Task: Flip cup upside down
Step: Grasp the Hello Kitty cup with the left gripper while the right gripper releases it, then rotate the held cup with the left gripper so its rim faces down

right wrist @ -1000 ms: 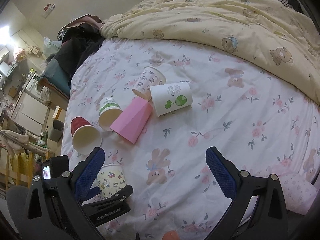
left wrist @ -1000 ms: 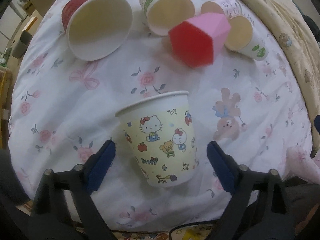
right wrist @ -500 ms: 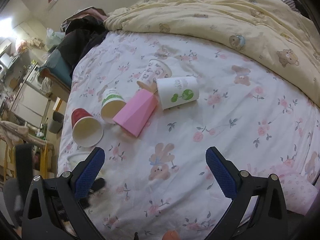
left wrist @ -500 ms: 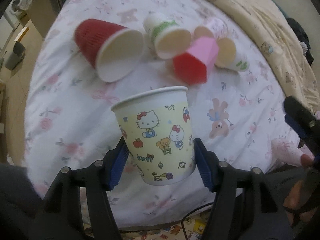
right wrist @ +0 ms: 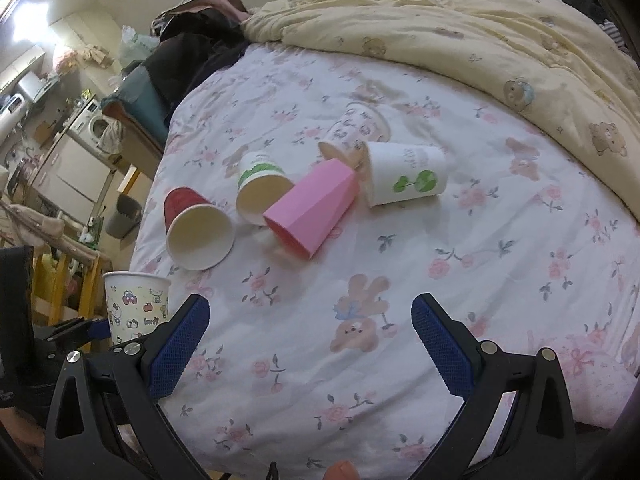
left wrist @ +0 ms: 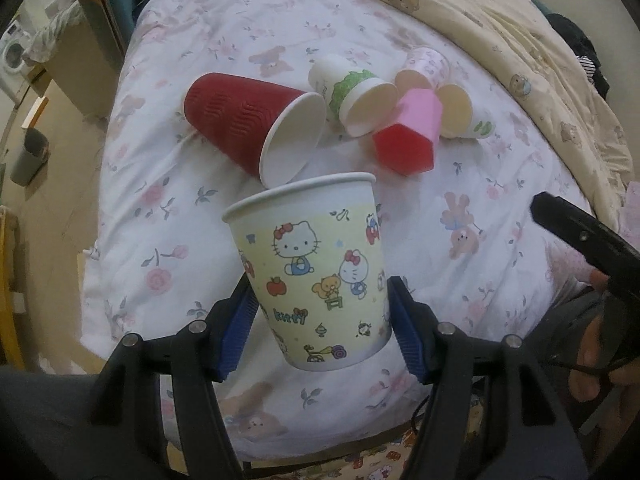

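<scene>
From the left wrist view, the left gripper [left wrist: 320, 328] has its jaws clenched on the lower half of the Hello Kitty paper cup [left wrist: 316, 268], one blue pad pressed to each side. The cup is upright, mouth up, and appears to hang clear of the bed sheet [left wrist: 168, 216] near the bed's front edge. Behind it lie a red ribbed cup [left wrist: 236, 124], a green-banded cup [left wrist: 352, 98], a pink faceted cup [left wrist: 412, 132] and two more paper cups, all on their sides (close enough to be knocked by a wide swing).

From the right wrist view, the right gripper [right wrist: 310, 344] hovers over bare sheet with its jaws released and nothing between them. The Hello Kitty cup [right wrist: 136, 304] shows at the lower left, held off to that side.

To do the turn well, I would roll the wrist about the grip line until the rim faces down, keeping the squeeze light, since thin paper walls will likely buckle. Lower it onto a flat stretch of sheet, away from the fallen cups, because soft bedding may tip it.
</scene>
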`<state>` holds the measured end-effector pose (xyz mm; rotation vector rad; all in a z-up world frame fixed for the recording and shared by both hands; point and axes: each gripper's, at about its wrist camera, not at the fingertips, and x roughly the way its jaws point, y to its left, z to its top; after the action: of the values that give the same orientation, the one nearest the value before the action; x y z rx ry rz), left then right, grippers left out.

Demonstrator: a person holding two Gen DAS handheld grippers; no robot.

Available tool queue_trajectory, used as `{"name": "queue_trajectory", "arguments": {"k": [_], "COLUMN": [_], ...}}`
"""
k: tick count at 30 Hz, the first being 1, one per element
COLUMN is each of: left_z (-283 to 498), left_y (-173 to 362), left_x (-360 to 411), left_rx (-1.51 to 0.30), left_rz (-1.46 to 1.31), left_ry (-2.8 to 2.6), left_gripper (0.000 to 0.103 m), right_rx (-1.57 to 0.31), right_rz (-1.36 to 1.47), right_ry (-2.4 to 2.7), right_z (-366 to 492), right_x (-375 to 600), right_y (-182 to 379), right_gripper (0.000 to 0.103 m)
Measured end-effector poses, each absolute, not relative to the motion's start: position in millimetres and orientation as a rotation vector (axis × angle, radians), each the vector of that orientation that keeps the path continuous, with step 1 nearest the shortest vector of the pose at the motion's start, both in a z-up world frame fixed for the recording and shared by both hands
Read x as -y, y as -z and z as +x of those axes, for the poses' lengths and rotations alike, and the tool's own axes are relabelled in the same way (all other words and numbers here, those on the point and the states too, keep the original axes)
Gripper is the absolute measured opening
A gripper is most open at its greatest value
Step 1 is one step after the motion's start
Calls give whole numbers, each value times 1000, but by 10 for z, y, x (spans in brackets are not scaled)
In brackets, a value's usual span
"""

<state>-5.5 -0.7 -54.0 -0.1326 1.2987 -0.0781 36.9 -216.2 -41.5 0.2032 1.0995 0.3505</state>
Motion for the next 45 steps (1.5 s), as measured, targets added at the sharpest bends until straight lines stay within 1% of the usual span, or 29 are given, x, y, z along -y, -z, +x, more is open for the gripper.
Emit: {"name": "queue_trajectory", "arguments": {"k": [6, 10, 14, 23, 29, 30, 45], "left_z": [-86, -94, -133, -187, -241, -250, -237], "left_y": [559, 561, 555, 567, 520, 498, 421], "left_x": [-72, -44, 67, 302, 440, 450, 360], "left_rx": [-1303, -1311, -1313, -1326, -1305, -1296, -1258], "left_rz": [-216, -236, -204, -166, -123, -114, -118], "left_ry": [119, 155, 196, 296, 355, 359, 327], "left_gripper": [60, 60, 60, 60, 60, 59, 54], "right_rx": [-1130, -1142, -1142, -1177, -1197, -1206, -1322], "right_rz": [155, 200, 268, 301, 299, 298, 311], "right_ry": [-381, -498, -587, -695, -659, -639, -543], "right_z": [377, 397, 383, 350, 384, 399, 449], "right_x": [2005, 1897, 1833, 1705, 1721, 1737, 1866], "right_y": [496, 484, 453, 480, 537, 563, 837], "right_gripper": [103, 103, 103, 103, 103, 103, 103]}}
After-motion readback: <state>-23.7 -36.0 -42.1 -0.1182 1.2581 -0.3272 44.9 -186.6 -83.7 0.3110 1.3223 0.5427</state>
